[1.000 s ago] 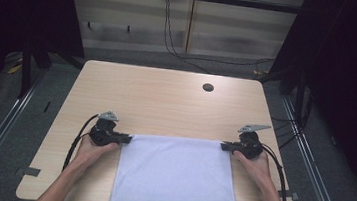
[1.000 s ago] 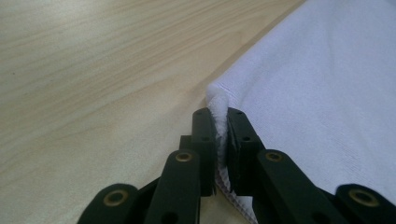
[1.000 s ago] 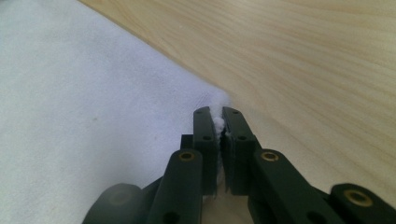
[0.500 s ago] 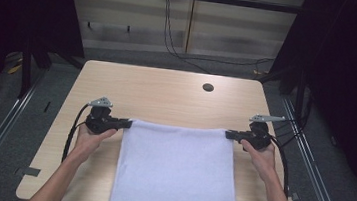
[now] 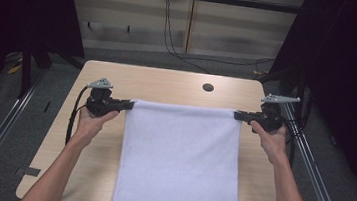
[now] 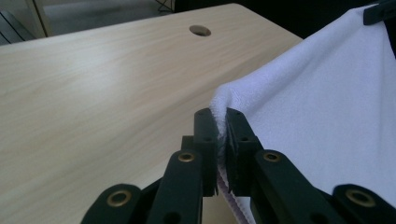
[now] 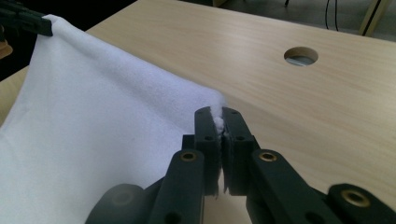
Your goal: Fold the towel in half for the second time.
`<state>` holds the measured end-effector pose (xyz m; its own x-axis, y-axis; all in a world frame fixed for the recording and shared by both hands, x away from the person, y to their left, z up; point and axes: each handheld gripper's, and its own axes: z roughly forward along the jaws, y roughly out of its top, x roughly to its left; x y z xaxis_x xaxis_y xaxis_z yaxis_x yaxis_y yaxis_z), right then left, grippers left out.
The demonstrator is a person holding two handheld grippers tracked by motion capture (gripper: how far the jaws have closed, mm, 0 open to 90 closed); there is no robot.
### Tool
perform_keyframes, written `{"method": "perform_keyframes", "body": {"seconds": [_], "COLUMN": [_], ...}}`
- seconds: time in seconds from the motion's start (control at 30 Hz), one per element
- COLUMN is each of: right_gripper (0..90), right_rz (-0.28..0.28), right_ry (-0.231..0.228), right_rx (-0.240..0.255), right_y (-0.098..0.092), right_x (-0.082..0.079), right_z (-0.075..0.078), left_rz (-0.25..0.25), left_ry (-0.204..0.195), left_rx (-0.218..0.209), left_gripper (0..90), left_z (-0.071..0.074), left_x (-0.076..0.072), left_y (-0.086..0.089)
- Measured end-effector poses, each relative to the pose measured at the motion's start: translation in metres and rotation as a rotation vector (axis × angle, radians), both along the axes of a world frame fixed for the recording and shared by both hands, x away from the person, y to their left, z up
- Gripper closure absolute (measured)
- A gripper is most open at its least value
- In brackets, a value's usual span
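A white towel hangs stretched between my two grippers above the wooden table, its lower part draping past the near edge. My left gripper is shut on the towel's upper left corner. My right gripper is shut on the upper right corner. In the left gripper view the towel spreads off to the right, and my left gripper pinches its folded edge. In the right gripper view the cloth spreads to the left from my right gripper. The top edge runs taut and level between the jaws.
A round cable hole sits in the table's far right part. Metal rails run along both sides of the table. Dark curtains flank the space, and cables trail across the floor behind.
Both grippers have risen and moved away from me with the towel's corners. More of the towel has lifted off the table and now hangs stretched.
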<state>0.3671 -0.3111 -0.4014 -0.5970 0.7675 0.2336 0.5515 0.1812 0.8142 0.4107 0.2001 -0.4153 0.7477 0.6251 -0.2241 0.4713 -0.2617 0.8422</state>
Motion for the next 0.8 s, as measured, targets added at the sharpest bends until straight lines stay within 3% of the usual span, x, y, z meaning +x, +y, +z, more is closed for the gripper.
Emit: {"method": "perform_keyframes", "body": {"seconds": [0.03, 0.17, 0.33, 0.4, 0.47, 0.57, 0.6, 0.7, 0.8], "right_gripper": [86.4, 86.5, 86.8, 86.8, 86.8, 86.8, 86.8, 86.8, 86.8], "right_rz": [-0.001, -0.022, -0.054, -0.062, -0.061, -0.058, -0.057, -0.057, -0.041], "right_ry": [-0.001, -0.01, -0.037, -0.037, -0.041, -0.076, -0.086, -0.103, -0.09], "right_rx": [0.009, 0.023, 0.039, 0.027, 0.004, 0.015, 0.017, 0.021, 0.009], "right_y": [-0.001, -0.002, -0.006, -0.007, -0.006, -0.004, -0.004, -0.006, -0.006], "right_x": [0.002, 0.011, 0.02, 0.025, 0.028, 0.03, 0.03, 0.027, 0.018], "right_z": [0.002, 0.005, 0.014, 0.02, 0.029, 0.046, 0.05, 0.054, 0.044], "left_rz": [0.013, 0.029, 0.028, 0.035, 0.044, 0.048, 0.047, 0.035, 0.013], "left_ry": [-0.01, -0.015, -0.059, -0.065, -0.078, -0.098, -0.117, -0.13, -0.111], "left_rx": [0.013, -0.027, -0.065, -0.074, -0.046, -0.083, -0.065, -0.053, -0.097], "left_gripper": [84.9, 84.9, 85.0, 85.0, 85.0, 85.0, 85.0, 84.9, 84.8], "left_z": [0.002, 0.007, 0.027, 0.033, 0.043, 0.056, 0.06, 0.061, 0.049], "left_x": [0.002, 0.01, 0.015, 0.016, 0.02, 0.021, 0.02, 0.016, 0.007], "left_y": [-0.001, -0.004, -0.008, -0.009, -0.01, -0.011, -0.012, -0.01, -0.008]}}
